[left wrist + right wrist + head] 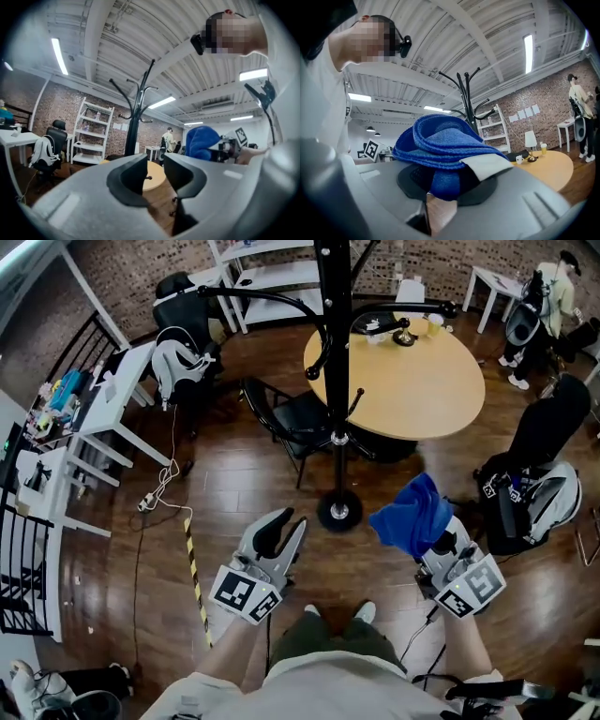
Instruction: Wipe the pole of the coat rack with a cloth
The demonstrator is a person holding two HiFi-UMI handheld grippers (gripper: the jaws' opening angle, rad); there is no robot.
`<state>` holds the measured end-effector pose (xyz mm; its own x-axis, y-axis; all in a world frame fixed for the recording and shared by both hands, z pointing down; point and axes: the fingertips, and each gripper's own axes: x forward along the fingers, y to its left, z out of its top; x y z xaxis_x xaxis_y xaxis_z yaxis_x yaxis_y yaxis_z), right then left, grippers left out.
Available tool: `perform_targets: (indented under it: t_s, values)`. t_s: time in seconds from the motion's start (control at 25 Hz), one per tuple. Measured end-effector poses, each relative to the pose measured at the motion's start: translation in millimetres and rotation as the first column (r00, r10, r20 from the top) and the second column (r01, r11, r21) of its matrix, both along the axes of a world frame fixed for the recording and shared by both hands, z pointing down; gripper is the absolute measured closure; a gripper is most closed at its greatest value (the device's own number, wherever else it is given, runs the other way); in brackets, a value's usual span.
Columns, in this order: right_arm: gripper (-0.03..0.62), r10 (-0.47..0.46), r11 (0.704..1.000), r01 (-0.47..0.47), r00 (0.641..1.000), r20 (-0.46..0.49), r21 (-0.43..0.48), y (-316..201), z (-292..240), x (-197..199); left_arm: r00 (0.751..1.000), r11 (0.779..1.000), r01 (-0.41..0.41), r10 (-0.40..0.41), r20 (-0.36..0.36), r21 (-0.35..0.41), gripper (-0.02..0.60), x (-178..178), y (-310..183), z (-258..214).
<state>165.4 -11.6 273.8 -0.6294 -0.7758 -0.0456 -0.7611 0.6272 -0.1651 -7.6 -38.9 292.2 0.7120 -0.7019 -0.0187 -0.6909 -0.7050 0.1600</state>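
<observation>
**Approach step.** The blue cloth (411,514) was clamped in the jaws of the right gripper (433,545), near and right of the coat rack pole (335,381). The jaws of the left gripper (279,532) were parted and empty. Pressing the cloth to the pole was judged the next move.

The left gripper (281,527) was held forward, jaws parted and empty; the right gripper (427,538) was clamped on the cloth (411,510).

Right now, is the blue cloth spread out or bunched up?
Bunched up: the blue cloth lies folded over itself in several layers, pinched between the jaws of the right gripper, not spread flat.
</observation>
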Motion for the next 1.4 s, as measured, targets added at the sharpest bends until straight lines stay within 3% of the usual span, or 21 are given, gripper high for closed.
perform_targets:
  t_s: [0.08,0.24,0.44,0.6,0.72,0.84,0.96,1.16,1.28,1.4]
  values:
    - [0.490,-0.031,0.999,0.031,0.999,-0.008,0.039,-8,16,-2,1.000,1.000,0.021,-0.021,0.008,-0.012,0.476,-2,-17,29]
    - [0.490,-0.054,0.991,0.059,0.997,-0.049,0.123,-26,87,-3,0.999,0.999,0.026,-0.027,0.038,0.033,0.476,-12,-55,114]
    - [0.490,-0.022,0.992,0.026,0.999,-0.030,0.123,-76,249,1,0.994,0.994,0.098,-0.101,0.052,0.051,0.476,-22,-118,268]
    - [0.490,-0.055,0.990,0.061,0.997,-0.050,0.129,-85,376,-2,0.997,0.993,0.081,-0.078,-0.029,0.084,0.479,-4,-154,346]
    - [0.491,-0.080,0.988,0.089,0.994,-0.073,0.124,-112,453,-6,0.995,0.988,0.103,-0.100,-0.030,0.113,0.479,3,-172,406]
    - [0.491,-0.163,0.968,0.182,0.979,-0.125,0.170,-149,451,-17,0.995,0.987,0.094,-0.089,-0.044,0.129,0.479,12,-173,451]
    - [0.491,-0.242,0.939,0.284,0.946,-0.214,0.192,-188,396,-36,0.998,0.990,0.058,-0.055,-0.027,0.132,0.479,18,-167,486]
    - [0.491,-0.149,0.948,0.210,0.957,-0.247,0.239,-240,311,-38,0.997,0.984,0.077,-0.075,-0.019,0.158,0.479,15,-159,482]
    - [0.491,-0.123,0.958,0.184,0.956,-0.266,0.220,-250,306,-40,1.000,0.986,0.026,-0.024,-0.017,0.165,0.479,19,-148,470]
    - [0.491,-0.138,0.969,0.187,0.953,-0.270,0.165,-265,334,-42,1.000,0.987,0.019,-0.014,-0.028,0.161,0.479,17,-147,474]
